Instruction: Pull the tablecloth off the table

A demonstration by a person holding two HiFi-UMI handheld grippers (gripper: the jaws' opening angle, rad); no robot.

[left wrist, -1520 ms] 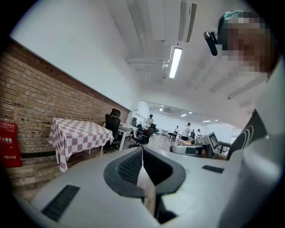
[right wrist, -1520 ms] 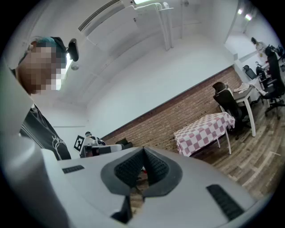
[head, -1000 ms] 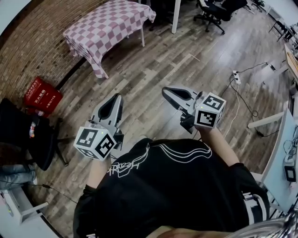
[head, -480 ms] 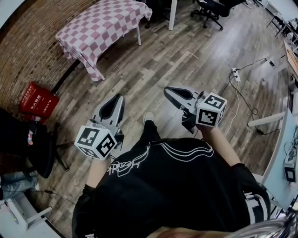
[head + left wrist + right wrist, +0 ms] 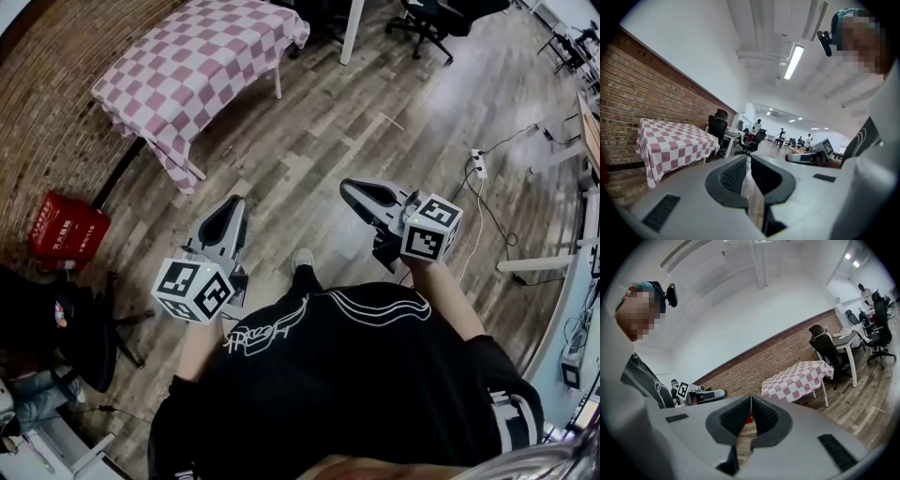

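Note:
A pink-and-white checked tablecloth (image 5: 192,70) covers a white-legged table at the far left, beside the brick wall. It also shows as the tablecloth (image 5: 670,143) in the left gripper view and the tablecloth (image 5: 797,378) in the right gripper view. My left gripper (image 5: 234,204) is held in front of me, well short of the table, shut with nothing in it. My right gripper (image 5: 349,187) is held at the same height to the right, also shut and empty. Both point roughly toward the table across bare wooden floor.
A red crate (image 5: 64,230) sits on the floor by the brick wall. A black chair (image 5: 66,319) stands at my left. Office chairs (image 5: 436,19) stand beyond the table. A power strip (image 5: 478,161) with cables lies on the floor at the right, next to white desk legs (image 5: 534,264).
I have stepped forward: the table and red crate have slid left and nearer in the head view, and one shoe shows below the grippers. Both grippers stay shut.

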